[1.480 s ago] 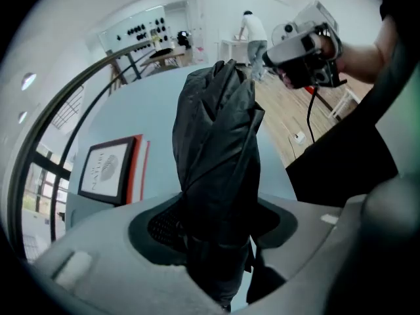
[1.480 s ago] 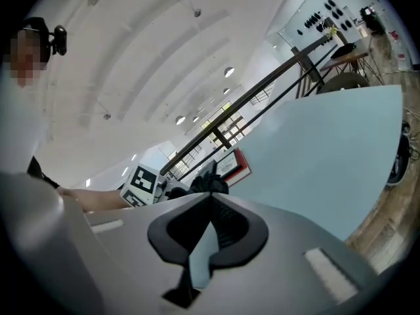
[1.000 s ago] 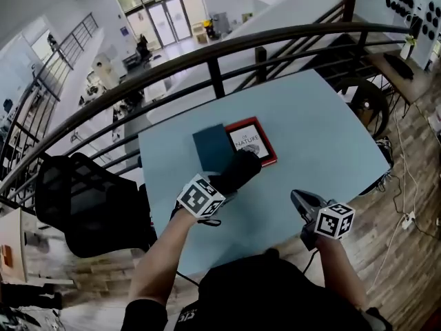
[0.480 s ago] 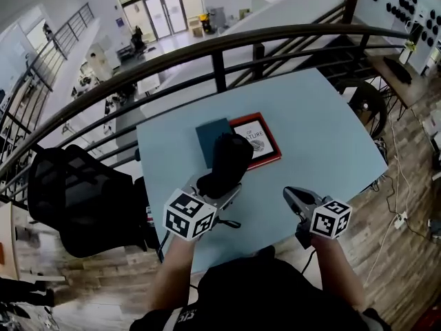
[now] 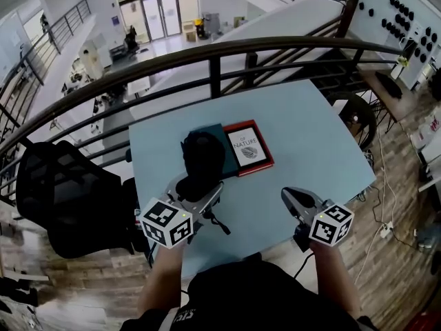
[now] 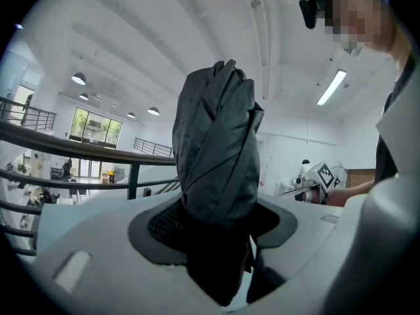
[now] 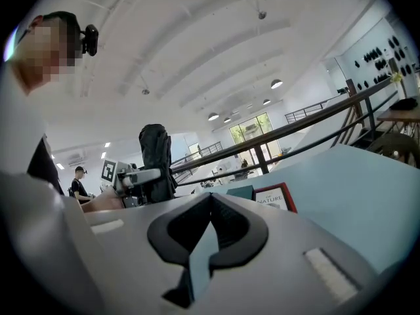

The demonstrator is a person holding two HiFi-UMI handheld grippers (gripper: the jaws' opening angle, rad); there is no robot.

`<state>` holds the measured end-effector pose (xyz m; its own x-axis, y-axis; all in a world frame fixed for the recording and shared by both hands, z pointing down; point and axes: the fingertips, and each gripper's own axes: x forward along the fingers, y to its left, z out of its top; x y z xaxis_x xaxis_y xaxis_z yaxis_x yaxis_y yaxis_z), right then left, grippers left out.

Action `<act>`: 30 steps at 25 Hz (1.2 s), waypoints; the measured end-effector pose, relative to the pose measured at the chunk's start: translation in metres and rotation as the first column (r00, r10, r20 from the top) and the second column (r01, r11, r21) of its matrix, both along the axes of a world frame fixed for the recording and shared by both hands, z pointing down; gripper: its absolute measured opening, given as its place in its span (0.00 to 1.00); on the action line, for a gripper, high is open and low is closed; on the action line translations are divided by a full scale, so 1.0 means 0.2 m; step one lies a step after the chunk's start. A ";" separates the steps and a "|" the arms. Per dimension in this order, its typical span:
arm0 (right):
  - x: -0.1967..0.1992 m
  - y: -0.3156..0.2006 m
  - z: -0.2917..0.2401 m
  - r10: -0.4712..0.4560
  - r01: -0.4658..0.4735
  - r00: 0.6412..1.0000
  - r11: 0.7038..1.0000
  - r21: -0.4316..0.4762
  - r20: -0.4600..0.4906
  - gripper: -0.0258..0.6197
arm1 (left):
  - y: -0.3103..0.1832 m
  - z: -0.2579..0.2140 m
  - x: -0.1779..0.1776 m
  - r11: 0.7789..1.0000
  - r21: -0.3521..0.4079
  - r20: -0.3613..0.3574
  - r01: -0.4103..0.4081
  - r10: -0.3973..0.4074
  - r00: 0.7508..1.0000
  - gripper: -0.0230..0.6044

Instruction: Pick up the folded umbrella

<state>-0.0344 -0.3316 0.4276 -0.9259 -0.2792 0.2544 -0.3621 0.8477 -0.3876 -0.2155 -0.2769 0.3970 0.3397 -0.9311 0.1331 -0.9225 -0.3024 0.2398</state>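
Folded umbrella (image 6: 216,156) upright between left gripper (image 5: 198,188) jaws, clamped, held off the pale blue table (image 5: 310,150). Right gripper (image 5: 295,198) jaws pressed together, empty. Beyond them: red-framed book (image 5: 249,147), dark railing (image 5: 213,50), open hall below.

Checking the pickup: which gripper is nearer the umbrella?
Left. The left gripper grips the umbrella, holding it upright above the table; the right gripper hovers apart, off to its right.

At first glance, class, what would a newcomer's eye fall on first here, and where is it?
The black folded umbrella, clamped upright in the left gripper above the pale blue table. Behind it lie a red-bordered book and a dark teal book, side by side; the right gripper holds nothing.
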 end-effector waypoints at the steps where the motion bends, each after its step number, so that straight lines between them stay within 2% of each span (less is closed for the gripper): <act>1: 0.00 0.00 -0.03 0.002 -0.002 1.000 1.000 0.008 0.009 0.04 | 0.00 -0.03 -0.02 1.000 0.024 -0.006 0.007 -0.007 1.000 0.46; 6: 0.03 0.05 -0.15 -0.006 0.000 0.997 0.997 0.072 0.077 0.04 | 0.05 -0.20 -0.03 0.990 0.140 -0.043 0.023 -0.017 0.999 0.46; 9: 0.03 0.05 -0.21 0.011 -0.025 0.996 0.988 0.152 0.093 0.04 | 0.07 -0.26 -0.02 0.983 0.181 -0.048 0.034 -0.026 0.999 0.46; 15: 0.02 0.09 -0.29 0.040 -0.071 0.993 0.958 0.278 0.115 0.04 | 0.06 -0.24 0.01 0.987 0.157 0.048 0.035 -0.043 0.998 0.46; 18: 0.04 0.11 -0.28 0.037 -0.067 0.994 0.947 0.315 0.098 0.04 | 0.06 -0.21 0.06 0.989 0.143 0.057 0.019 -0.028 0.998 0.46; 30: 0.11 0.09 -0.26 0.055 -0.083 0.992 0.961 0.265 0.113 0.04 | 0.06 -0.16 0.09 0.995 0.102 0.058 0.007 -0.013 0.998 0.46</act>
<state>-0.0128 -0.3130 0.3752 -0.9192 -0.3884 0.0649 -0.3935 0.9000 -0.1873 -0.1980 -0.2653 0.3653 0.3251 -0.9440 0.0569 -0.9371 -0.3135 0.1534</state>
